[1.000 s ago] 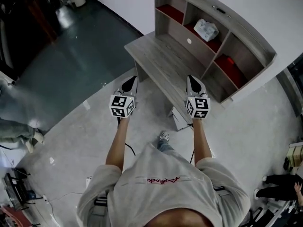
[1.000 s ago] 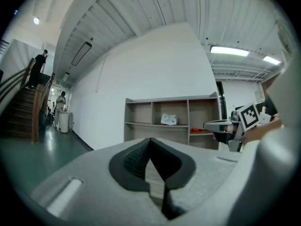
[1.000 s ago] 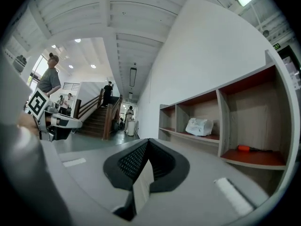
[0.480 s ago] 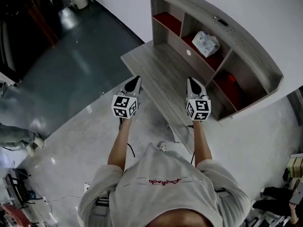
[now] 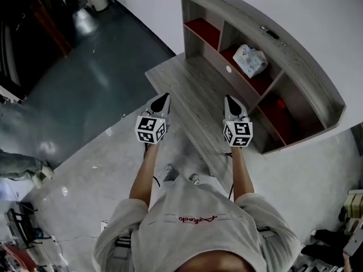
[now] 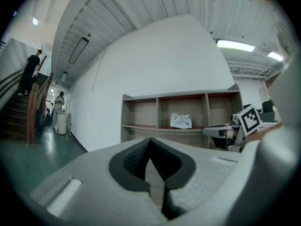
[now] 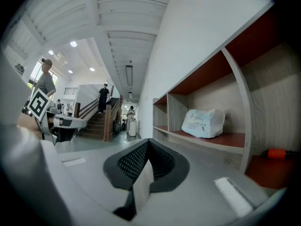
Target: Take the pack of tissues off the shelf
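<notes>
- Carried forward since a second ago, nearer the desk [image 5: 190, 81] and the shelf [image 5: 241, 17].
- Two grippers, left gripper [image 5: 163, 97] and right gripper [image 5: 228, 99], each with jaws pressed together on nothing, held level near the desk's front edge.
- One pack of tissues [image 5: 251, 60], in the middle of three red-floored shelf compartments, well apart from both.
- One small red object [image 5: 276, 103] in the right compartment.
- Grey wood desk, pale concrete floor [image 5: 85, 169], white wall.

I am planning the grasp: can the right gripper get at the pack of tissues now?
Probably yes: the pack of tissues lies alone in an open-fronted compartment, and nothing stands on the desk between it and the right gripper. Its jaws are shut, so they must open first.
</notes>
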`<state>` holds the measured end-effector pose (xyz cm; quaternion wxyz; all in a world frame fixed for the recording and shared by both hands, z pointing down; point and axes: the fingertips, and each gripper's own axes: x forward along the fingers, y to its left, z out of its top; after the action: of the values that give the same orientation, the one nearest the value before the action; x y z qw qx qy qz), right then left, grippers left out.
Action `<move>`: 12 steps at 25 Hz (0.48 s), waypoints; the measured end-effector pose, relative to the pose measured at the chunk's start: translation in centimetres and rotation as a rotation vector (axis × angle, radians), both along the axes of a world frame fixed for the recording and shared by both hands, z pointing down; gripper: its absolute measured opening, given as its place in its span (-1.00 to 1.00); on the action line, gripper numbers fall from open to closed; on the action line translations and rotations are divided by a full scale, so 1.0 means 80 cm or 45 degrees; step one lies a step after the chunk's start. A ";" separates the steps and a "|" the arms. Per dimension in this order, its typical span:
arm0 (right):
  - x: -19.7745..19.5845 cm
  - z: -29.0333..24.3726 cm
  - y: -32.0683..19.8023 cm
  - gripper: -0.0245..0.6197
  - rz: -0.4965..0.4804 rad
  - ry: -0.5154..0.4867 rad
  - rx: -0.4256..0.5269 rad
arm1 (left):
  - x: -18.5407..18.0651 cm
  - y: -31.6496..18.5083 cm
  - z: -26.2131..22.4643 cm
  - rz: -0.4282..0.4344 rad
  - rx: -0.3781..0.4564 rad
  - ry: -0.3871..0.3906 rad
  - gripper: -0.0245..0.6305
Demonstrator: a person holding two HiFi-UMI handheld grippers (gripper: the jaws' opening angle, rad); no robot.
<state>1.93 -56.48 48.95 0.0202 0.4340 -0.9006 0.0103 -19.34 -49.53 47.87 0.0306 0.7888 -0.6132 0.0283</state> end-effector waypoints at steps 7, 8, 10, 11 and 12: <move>-0.012 0.009 -0.032 -0.90 0.060 0.027 -0.004 | -0.009 -0.055 0.011 0.079 -0.003 0.013 -0.92; -0.015 0.009 -0.037 -0.90 0.075 0.032 -0.004 | -0.010 -0.066 0.011 0.101 0.001 0.014 -0.92; -0.016 0.009 -0.046 -0.90 0.112 0.039 -0.007 | -0.010 -0.090 0.011 0.150 0.003 0.016 -0.92; -0.016 0.009 -0.052 -0.90 0.133 0.042 -0.009 | -0.008 -0.103 0.009 0.177 0.004 0.016 -0.92; -0.015 0.008 -0.058 -0.90 0.154 0.044 -0.009 | -0.005 -0.116 0.007 0.206 0.007 0.014 -0.92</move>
<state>0.72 -61.10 49.57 0.0366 0.4878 -0.8722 0.0071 -19.75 -58.82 48.45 0.0294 0.8361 -0.5472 0.0247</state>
